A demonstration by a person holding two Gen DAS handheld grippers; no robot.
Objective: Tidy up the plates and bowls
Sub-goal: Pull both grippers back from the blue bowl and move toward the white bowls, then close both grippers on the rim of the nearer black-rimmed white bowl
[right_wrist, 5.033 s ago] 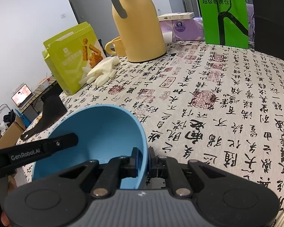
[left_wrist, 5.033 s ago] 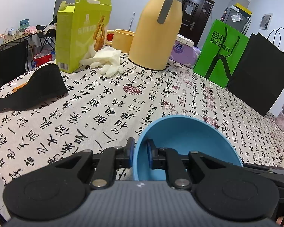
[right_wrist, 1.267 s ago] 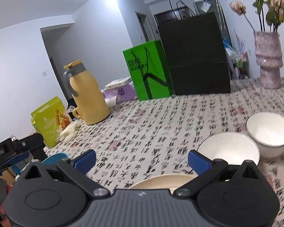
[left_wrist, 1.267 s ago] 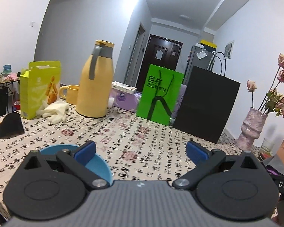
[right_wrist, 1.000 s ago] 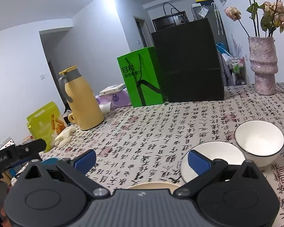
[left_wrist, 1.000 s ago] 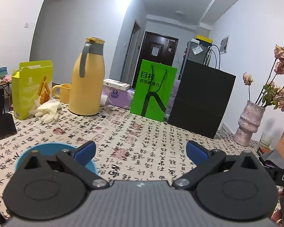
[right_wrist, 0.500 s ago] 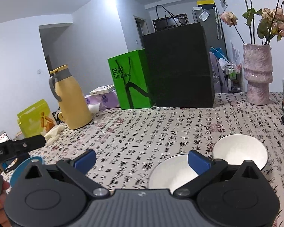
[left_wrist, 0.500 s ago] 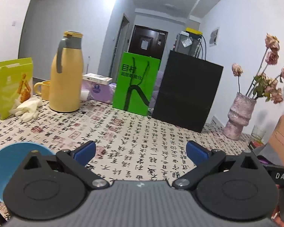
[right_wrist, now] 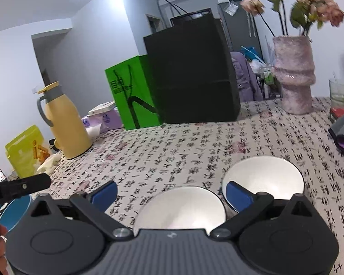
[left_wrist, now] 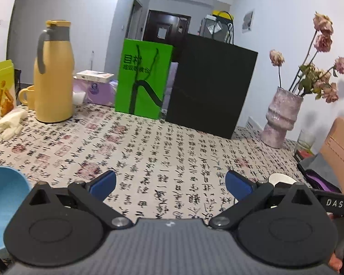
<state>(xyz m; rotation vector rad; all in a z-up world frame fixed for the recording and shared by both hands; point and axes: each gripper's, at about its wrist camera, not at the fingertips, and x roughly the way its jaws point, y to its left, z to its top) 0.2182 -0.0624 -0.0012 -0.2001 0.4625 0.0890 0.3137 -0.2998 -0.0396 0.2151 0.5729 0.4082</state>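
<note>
Two white bowls (right_wrist: 180,207) (right_wrist: 263,178) sit side by side on the bench (right_wrist: 195,146), nearer one just ahead of the right tool (right_wrist: 170,194). Its jaws, spread and empty, have just been closing slightly. Blue bowl (left_wrist: 2,197) far left. Left tool (left_wrist: 169,184) spread, empty; the white rim beyond it is probably a bowl.

The white letters "DAS" stand on a black gripper arm (left_wrist: 334,202) at four o'clock in the left wrist view. Large black calligraphy characters cover the tablecloth (left_wrist: 172,151). The green paper bag (left_wrist: 143,78) at twelve o'clock carries dark Chinese characters, "目" leading.
</note>
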